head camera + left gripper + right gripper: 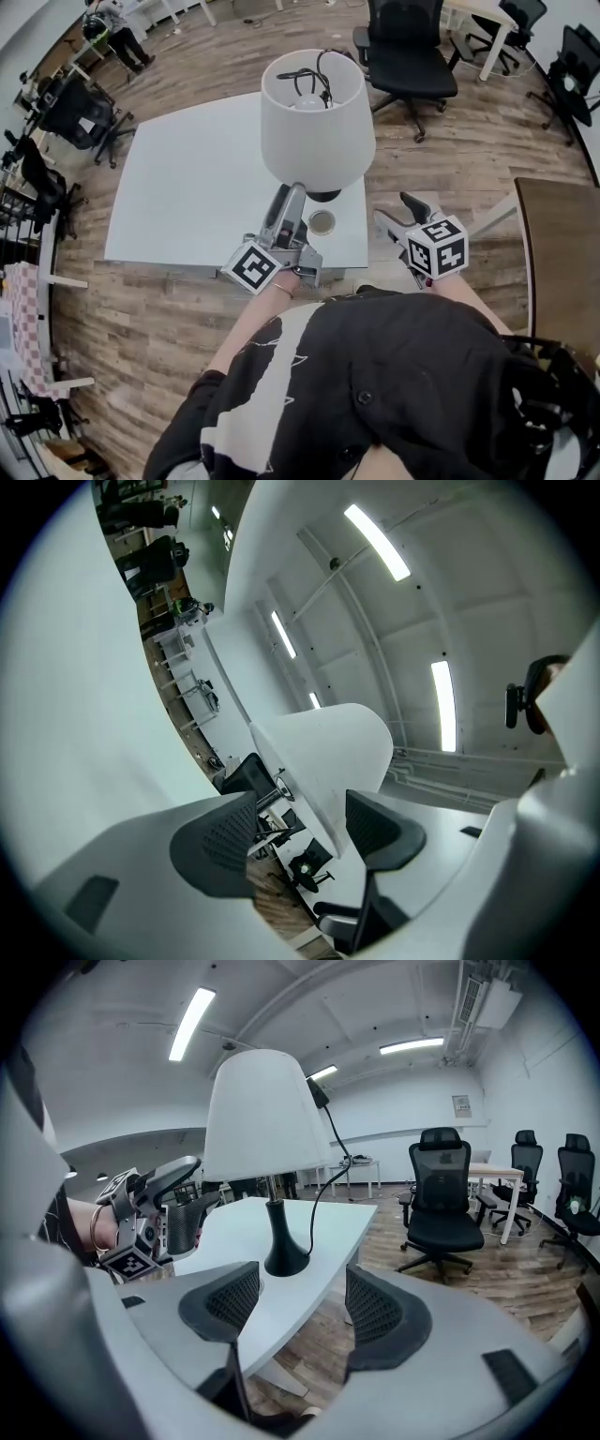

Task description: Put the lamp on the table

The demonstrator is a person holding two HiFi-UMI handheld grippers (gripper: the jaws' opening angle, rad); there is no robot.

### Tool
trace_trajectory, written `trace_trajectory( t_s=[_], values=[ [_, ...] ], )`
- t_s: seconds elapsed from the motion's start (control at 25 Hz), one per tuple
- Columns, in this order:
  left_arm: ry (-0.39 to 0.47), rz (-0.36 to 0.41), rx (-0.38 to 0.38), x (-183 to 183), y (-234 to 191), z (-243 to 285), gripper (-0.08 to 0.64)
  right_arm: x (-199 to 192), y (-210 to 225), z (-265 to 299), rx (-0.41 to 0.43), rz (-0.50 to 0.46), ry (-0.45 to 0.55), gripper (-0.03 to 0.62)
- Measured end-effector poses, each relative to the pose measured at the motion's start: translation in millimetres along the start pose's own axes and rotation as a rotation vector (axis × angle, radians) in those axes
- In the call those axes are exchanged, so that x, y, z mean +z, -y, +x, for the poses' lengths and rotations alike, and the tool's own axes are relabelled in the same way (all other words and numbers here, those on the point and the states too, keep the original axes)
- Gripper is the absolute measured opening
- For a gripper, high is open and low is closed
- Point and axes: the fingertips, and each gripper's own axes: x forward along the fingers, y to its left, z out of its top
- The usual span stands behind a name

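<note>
Lamp (317, 122) stands upright on the white counter (187, 187), its black base (286, 1258) flat near the front right corner. A black cord (323, 1185) hangs from the shade down to the base.

Left hand-held gripper (289, 199): jaws wide apart and holding nothing. Its tips sit just under the shade rim, beside the stem, and the right gripper view shows a gap between them and the stem.

Right hand-held gripper (394, 214): jaws apart and empty. It is off the counter's right edge, apart from the lamp and pointed toward the base.

A black office chair (441, 1194) stands beyond the counter.
</note>
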Motion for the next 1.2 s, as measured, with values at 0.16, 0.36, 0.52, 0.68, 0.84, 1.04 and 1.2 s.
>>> trace_trajectory(
  t_s=[0.16,0.36,0.52,0.68,0.84,1.04,1.2],
  values=[
    [-0.013,0.093,0.037,2.6,-1.1,-10.0,0.29,0.5,0.9,0.8,0.006,0.021,0.003,0.298],
    [-0.037,0.167,0.014,9.9,6.6,-25.5,0.139,3.1,-12.0,9.1,0.046,0.006,-0.008,0.298],
    [-0.106,0.233,0.0,5.5,16.8,-34.1,0.039,4.9,-27.8,13.7,0.083,-0.013,-0.009,0.298],
    [-0.193,0.271,0.004,1.2,29.9,-42.4,0.015,12.6,-45.3,15.9,0.116,-0.019,0.012,0.298],
    [-0.308,0.351,0.03,-8.6,38.5,-56.7,0.015,11.3,-62.7,16.0,0.141,-0.026,0.01,0.298],
    [-0.307,0.366,0.044,-8.6,45.0,-78.8,0.015,3.1,-87.3,14.1,0.174,-0.04,-0.001,0.28],
    [-0.308,0.359,0.072,-12.5,39.8,-100.3,0.015,-3.9,-105.3,10.9,0.195,-0.026,0.01,0.241]
  ],
)
